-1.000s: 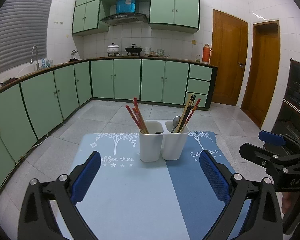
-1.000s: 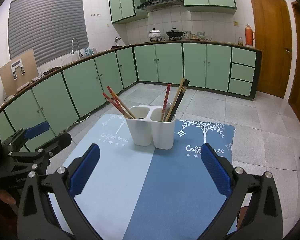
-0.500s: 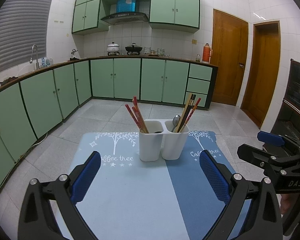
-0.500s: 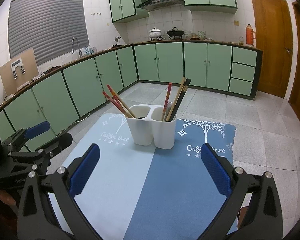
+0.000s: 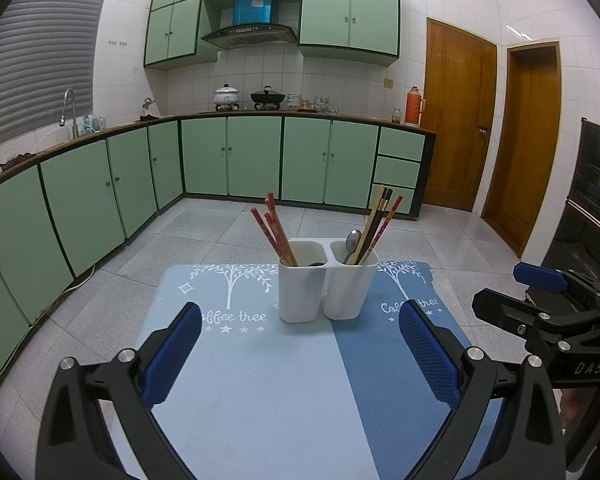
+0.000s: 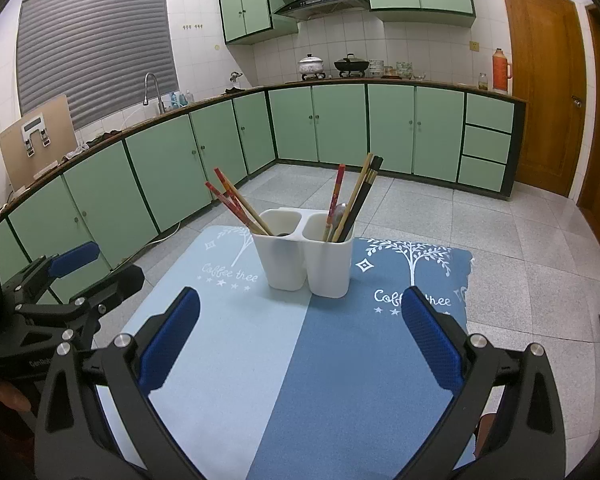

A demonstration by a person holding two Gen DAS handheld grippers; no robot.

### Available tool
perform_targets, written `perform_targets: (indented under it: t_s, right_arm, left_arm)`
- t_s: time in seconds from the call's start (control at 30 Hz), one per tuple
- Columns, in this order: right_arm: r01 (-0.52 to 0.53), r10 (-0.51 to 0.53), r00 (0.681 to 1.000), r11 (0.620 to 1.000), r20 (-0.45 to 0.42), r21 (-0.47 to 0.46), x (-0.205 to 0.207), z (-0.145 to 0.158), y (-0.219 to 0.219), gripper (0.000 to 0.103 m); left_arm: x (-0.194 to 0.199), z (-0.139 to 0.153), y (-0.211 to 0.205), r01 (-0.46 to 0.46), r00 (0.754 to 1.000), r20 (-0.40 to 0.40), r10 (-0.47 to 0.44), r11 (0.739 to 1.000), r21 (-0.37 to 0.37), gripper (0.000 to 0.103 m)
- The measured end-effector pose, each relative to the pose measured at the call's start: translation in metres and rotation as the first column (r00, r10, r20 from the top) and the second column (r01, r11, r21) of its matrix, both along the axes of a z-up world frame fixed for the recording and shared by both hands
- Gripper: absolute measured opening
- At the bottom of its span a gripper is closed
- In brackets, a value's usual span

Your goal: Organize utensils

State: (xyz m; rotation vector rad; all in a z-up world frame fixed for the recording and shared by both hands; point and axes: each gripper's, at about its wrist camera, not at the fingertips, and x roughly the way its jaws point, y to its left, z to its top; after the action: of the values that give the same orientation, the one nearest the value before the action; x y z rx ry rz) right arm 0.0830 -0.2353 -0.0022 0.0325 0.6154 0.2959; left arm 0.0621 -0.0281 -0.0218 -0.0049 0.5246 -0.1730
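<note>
A white two-cup utensil holder (image 5: pixel 326 280) stands on the far middle of a blue mat (image 5: pixel 260 380); it also shows in the right wrist view (image 6: pixel 306 256). Its left cup holds red chopsticks (image 5: pixel 274 232). Its right cup holds a metal spoon (image 5: pixel 352 242) and several chopsticks (image 5: pixel 376 224). My left gripper (image 5: pixel 300 354) is open and empty, well short of the holder. My right gripper (image 6: pixel 300 340) is open and empty, also short of it. Each gripper shows at the edge of the other's view.
The mat (image 6: pixel 300 360) covers a small table with tiled floor (image 5: pixel 204 236) around it. Green cabinets (image 5: pixel 100 196) line the left and back walls. Wooden doors (image 5: pixel 460 120) stand at the right. A dark oven cabinet (image 5: pixel 592 200) is at far right.
Both grippers have drifted very slightly; the holder sits a touch closer in the right wrist view. Nothing was taken hold of or let go.
</note>
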Motion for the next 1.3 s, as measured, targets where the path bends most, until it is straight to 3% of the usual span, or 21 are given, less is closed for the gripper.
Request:
perform_targets:
  t_s: [1.3]
  right_arm:
    - [0.0, 0.0, 1.0, 1.0, -0.006, -0.005, 0.0033, -0.008, -0.0001, 0.098]
  left_arm:
    - [0.001, -0.0013, 0.0005, -0.001, 1.0, -0.002, 0.001, 1.0, -0.003, 0.097]
